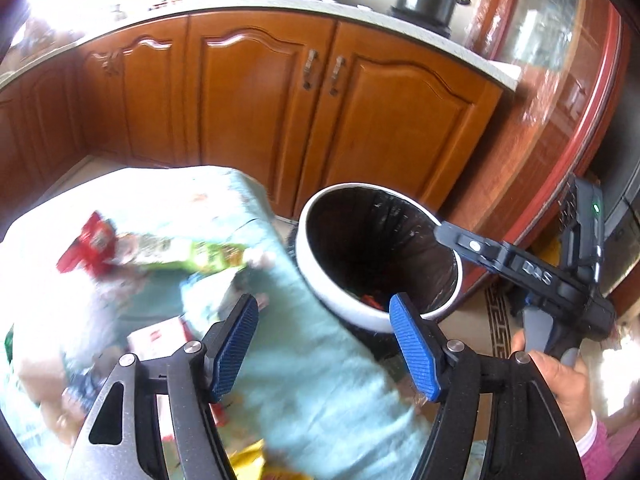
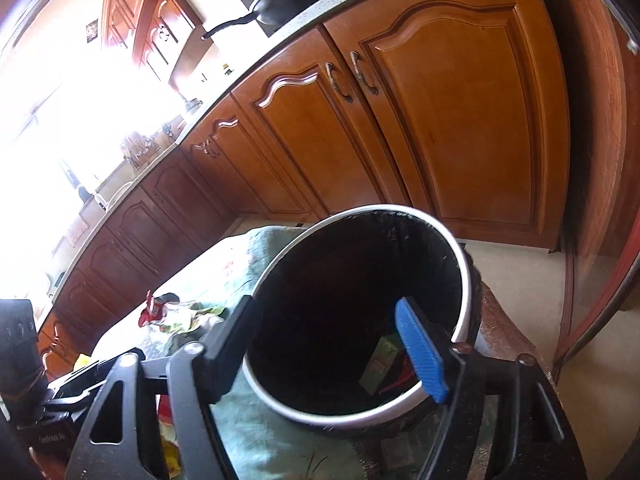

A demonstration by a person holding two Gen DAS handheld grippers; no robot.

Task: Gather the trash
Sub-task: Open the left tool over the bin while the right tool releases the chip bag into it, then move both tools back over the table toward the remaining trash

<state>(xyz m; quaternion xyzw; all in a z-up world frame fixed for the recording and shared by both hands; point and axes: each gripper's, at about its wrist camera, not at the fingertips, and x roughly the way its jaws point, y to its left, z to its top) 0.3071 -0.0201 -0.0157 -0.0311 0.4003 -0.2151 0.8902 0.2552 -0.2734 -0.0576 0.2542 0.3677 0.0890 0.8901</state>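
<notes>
Both tools stand wide with nothing between them: the left tool (image 1: 324, 344) over the cloth-covered tabletop (image 1: 320, 380), the right tool (image 2: 328, 344) above the bin (image 2: 464, 276). Beyond, wrappers (image 1: 168, 250) lie on the cloth; probably light, crinkly, best pinched by an edge.

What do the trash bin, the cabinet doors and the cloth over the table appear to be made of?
Trash bin: a smooth, glossy white rim, probably plastic, lined with a shiny black bag. Cabinet doors: orange-brown wood or wood veneer with visible grain and a satin sheen. Cloth: soft, matte pale green fabric, draped and folded over the table edge.
</notes>
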